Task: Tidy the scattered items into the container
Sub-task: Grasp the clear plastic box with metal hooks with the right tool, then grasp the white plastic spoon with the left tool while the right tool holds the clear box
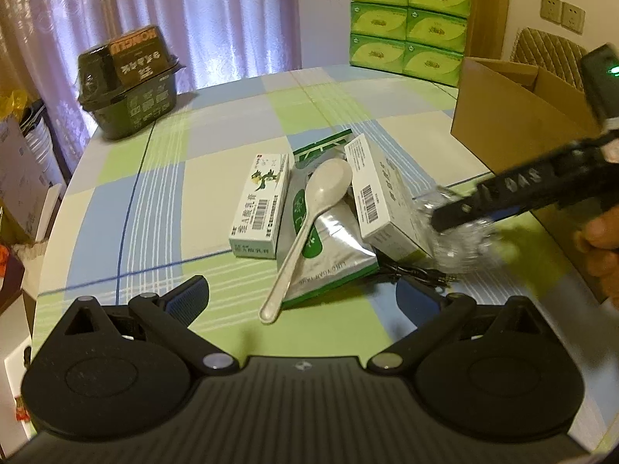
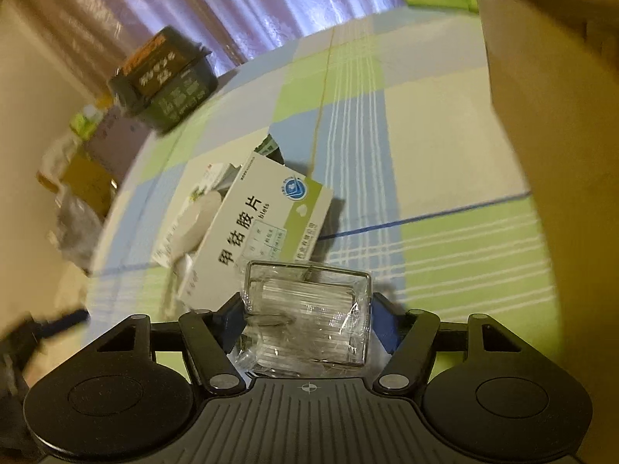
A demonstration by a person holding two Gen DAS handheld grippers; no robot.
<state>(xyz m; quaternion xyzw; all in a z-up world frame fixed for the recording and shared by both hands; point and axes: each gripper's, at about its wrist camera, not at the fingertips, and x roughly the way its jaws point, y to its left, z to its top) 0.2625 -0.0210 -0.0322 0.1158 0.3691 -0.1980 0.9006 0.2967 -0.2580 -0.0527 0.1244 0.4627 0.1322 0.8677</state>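
beside the clear packet (image 2: 307, 323), medicine box (image 2: 263, 228) crowds.

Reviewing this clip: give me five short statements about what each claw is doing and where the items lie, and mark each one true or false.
1. The right claw grips a clear plastic packet. True.
2. The left claw holds the white spoon. False: it is open and empty; the spoon lies on the silver-and-green pouch.
3. The cardboard box stands open on the table. True.
4. The medicine box with the barcode is already in the cardboard box. False: it lies on the table, left of the pouch.
5. Green boxes are stacked at the far end of the table. True.
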